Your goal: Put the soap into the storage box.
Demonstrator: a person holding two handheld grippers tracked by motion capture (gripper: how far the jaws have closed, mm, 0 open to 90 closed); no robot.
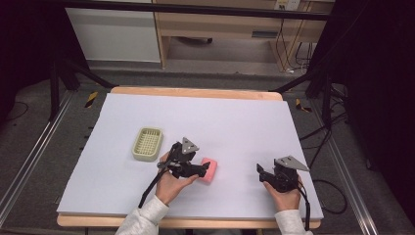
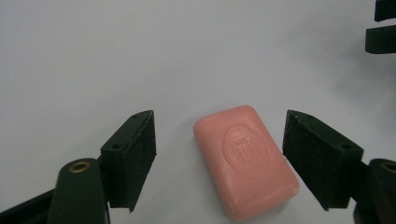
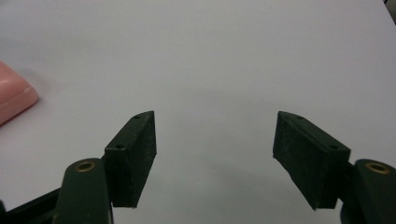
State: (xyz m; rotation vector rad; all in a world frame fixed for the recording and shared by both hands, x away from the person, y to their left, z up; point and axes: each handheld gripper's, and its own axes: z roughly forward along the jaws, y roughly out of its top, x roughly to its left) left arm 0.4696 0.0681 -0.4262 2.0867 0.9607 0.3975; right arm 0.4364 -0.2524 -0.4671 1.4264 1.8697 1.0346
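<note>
Soap bar [image 2: 246, 162], pink, lay flat on the white table [image 1: 235, 117], toward the near edge and left of centre, with an oval stamp pressed into its top face; lettering inside the stamp too small to read. Left gripper [image 2: 219, 161] was positioned low over the bar, jaws spread apart and set on either side of it. Bar sat between the two black pads [image 2: 140, 154], nearer the right-hand pad, possibly just touching it at the lower corner, and well clear of the left-hand one; not clamped. Seen from the high view, same gripper [image 1: 204, 169] pointed rightward, tips overlapping the left end of the soap bar [image 1: 210, 171], with the left hand [image 1: 171, 182] wrapped round the body from the near side. Right gripper [image 3: 215, 158] was released, jaws wide apart with bare table surface between them and nothing grasped; corner of the soap bar [image 3: 14, 95] appeared at the far left edge of its view, well apart from the jaws. From above, right gripper [image 1: 259, 171] rested near the right front of the table, pointed leftward toward the bar, held in the right hand [image 1: 286, 196]. Pale green soap dish [image 1: 147, 143] with a slotted floor stood on the table to the left of the left gripper, separate from the bar and holding nothing.
</note>
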